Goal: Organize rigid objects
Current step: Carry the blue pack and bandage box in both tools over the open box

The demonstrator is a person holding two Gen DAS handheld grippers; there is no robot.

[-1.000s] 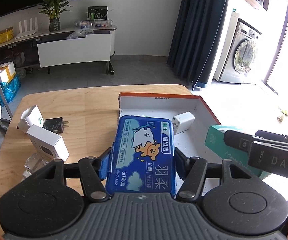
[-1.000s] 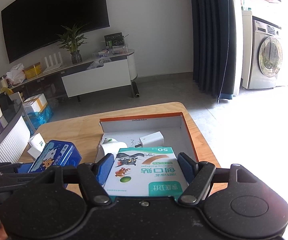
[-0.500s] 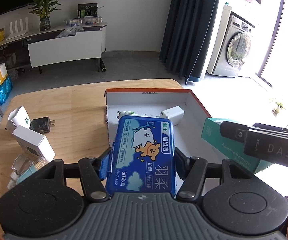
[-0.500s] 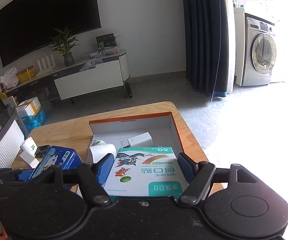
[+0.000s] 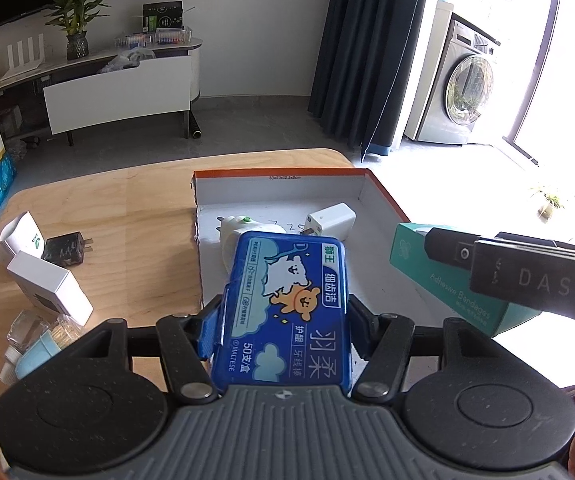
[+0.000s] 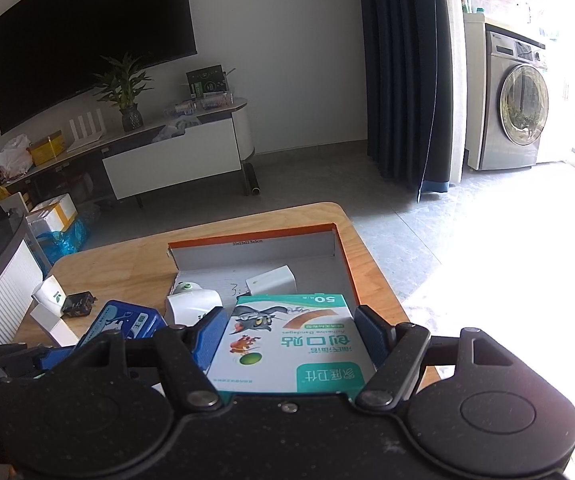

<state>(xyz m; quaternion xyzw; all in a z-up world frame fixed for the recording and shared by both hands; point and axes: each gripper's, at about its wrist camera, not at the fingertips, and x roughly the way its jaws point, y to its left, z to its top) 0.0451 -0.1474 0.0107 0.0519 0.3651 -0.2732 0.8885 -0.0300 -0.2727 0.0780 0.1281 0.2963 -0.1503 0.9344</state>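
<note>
Left gripper: clamps the blue floss case over the tray's near-left edge
Right gripper: grips the bandage box above the near rim
Tray: bare floor ahead, right of two white plugs

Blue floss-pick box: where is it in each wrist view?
Left wrist: blue floss-pick box at centre bottom, clamped in the left tool.
Right wrist: blue floss-pick box at lower left, partly hidden by the tool frame.
Shared landmark: orange-rimmed cardboard tray, just beyond it in both.
</note>
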